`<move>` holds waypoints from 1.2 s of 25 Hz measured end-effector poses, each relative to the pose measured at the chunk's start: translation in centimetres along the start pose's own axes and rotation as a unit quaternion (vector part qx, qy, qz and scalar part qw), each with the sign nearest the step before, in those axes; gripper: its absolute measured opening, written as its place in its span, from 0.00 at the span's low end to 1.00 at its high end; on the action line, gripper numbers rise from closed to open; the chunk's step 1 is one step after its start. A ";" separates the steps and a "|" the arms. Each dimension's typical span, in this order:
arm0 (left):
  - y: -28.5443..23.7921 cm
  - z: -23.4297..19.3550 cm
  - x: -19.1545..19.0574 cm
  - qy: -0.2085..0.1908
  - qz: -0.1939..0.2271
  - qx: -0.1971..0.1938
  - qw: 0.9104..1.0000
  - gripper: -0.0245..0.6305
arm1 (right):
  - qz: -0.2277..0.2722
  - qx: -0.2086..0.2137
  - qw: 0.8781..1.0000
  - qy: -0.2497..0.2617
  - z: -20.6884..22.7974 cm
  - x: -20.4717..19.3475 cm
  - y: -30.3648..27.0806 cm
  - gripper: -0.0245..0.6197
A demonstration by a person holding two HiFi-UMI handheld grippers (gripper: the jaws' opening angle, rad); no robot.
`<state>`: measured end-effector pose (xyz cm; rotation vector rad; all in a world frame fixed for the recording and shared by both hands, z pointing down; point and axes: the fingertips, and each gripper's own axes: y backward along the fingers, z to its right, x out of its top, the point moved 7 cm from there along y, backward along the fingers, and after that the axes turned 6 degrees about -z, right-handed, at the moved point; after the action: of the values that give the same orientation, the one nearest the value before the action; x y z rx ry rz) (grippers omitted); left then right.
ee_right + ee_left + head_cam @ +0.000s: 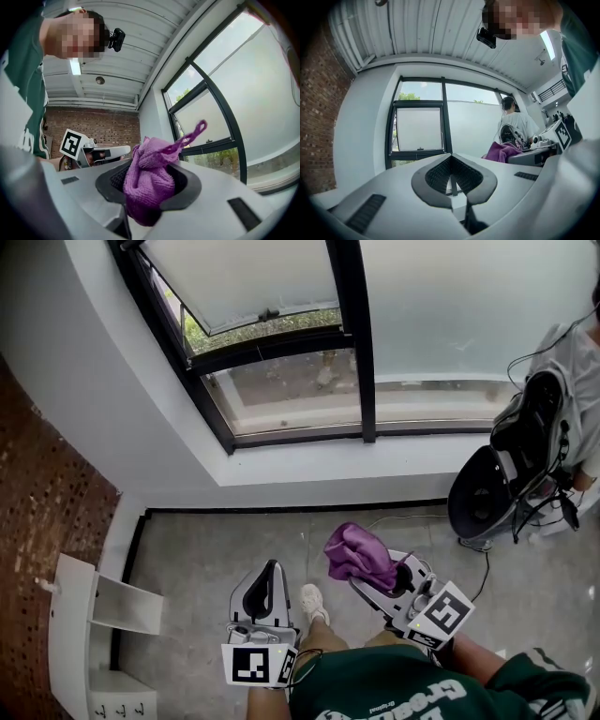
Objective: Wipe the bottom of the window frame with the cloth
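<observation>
A white cabinet [75, 634] stands on the grey floor [197, 554], well left of the left fingers [265, 589].

Soft daylight comes through the window [352, 343], whose frosted panes glow pale without glare, so the floor [206, 549] below it is lit with only faint shadows, while the brick wall [37, 521] left of the window is dimmer. The 2 gripper views are fisheye, bending the window's bars and fading to black at the corners; a ceiling lamp [74, 67] left of the window burns white in the right one, where the cloth [147, 183] shows its weave sharply.
</observation>
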<state>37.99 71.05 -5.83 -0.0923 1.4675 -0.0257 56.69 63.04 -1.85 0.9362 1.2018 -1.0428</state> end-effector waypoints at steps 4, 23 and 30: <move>-2.6 -2.1 -0.1 -0.009 0.013 -0.002 1.000 0.04 | 0.003 0.004 1.000 0.016 1.4 -0.1 -2.6 0.27; -36.1 -39.0 -1.3 -0.048 0.052 -0.086 0.994 0.04 | -0.011 -0.063 0.998 0.021 21.0 0.2 -45.0 0.27; -48.5 -49.1 -1.7 -0.043 0.027 -0.138 0.989 0.04 | -0.032 -0.110 0.993 0.007 29.7 1.8 -57.0 0.27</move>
<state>-9.13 20.59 -5.29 -0.2766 1.3805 0.2233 9.70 19.21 -0.85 0.7378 1.3356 -0.9325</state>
